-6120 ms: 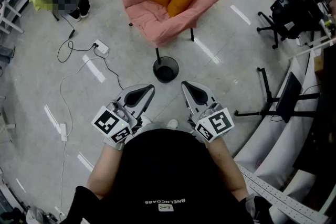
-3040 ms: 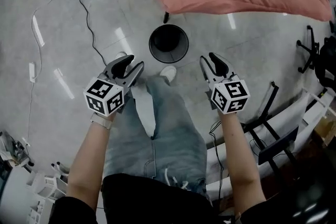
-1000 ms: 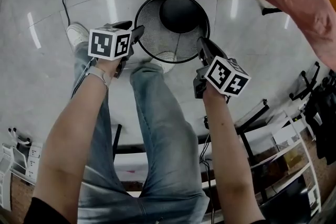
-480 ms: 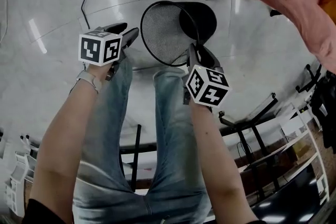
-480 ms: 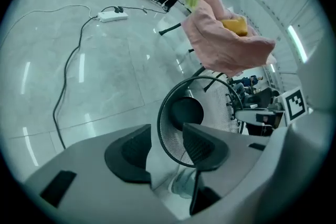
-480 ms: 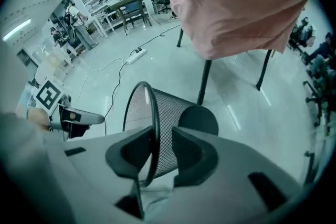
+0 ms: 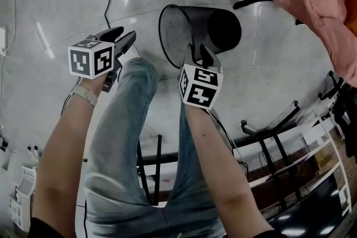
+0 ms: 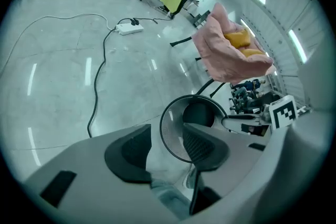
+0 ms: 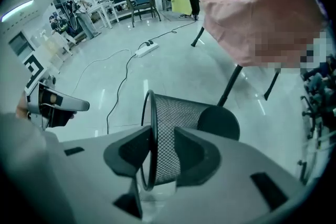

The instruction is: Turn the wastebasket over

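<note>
Lying sideways, the black mesh wastebasket [image 7: 207,28] has its rim between just-opening right tongs [image 7: 197,53] (left tongs [image 7: 124,35] spread).

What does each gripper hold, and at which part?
The left gripper holds nothing. The right gripper has the rim of the mesh wastebasket between its jaws, which have just been opening; whether they grip it is unclear.

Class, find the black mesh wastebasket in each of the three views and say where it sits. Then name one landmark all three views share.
Head view: wastebasket, upper centre, tipped on its side, mouth facing left.
Left gripper view: lower centre, mouth towards the camera.
Right gripper view: lower centre, on its side, mouth facing left.
Shared landmark: pink chair, top right in the head view, beyond the wastebasket in both gripper views.
</note>
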Demonstrator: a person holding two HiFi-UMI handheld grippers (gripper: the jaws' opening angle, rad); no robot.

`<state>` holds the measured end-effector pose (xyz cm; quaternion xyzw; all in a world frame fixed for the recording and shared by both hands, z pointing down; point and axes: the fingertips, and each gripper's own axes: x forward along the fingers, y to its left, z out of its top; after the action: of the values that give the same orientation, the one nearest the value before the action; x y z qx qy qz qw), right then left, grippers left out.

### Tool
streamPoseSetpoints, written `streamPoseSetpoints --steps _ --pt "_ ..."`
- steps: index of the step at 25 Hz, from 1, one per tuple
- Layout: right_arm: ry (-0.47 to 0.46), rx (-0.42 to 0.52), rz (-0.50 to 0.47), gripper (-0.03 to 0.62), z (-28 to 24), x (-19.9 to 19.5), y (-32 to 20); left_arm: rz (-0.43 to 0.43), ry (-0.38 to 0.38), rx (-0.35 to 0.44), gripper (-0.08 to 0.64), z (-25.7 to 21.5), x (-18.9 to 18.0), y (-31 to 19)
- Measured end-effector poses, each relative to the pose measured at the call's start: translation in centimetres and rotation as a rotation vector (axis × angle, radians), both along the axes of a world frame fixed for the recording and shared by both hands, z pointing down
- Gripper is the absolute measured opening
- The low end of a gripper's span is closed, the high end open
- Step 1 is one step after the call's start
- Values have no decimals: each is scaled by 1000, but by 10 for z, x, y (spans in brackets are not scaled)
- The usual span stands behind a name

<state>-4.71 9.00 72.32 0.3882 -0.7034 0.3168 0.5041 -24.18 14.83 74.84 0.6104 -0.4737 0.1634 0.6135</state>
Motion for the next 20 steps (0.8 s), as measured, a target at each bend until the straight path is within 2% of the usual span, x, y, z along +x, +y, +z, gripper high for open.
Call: streamPoseSetpoints --steps 5,9,12,15,20 --pt "47 0 -67 141 15 -25 2 -24 13 -9 195 1 -9 14" --pt "80 -5 -93 143 35 -30 1 -42 34 -14 195 8 -11 22" --pt "81 -31 -74 143 47 -27 1 -48 48 -11 195 10 -11 26" --pt "74 -32 -47 98 52 -23 0 -46 54 -14 195 12 -10 30" --pt "29 -29 -21 98 52 -25 -5 -42 53 -11 195 11 -8 30"
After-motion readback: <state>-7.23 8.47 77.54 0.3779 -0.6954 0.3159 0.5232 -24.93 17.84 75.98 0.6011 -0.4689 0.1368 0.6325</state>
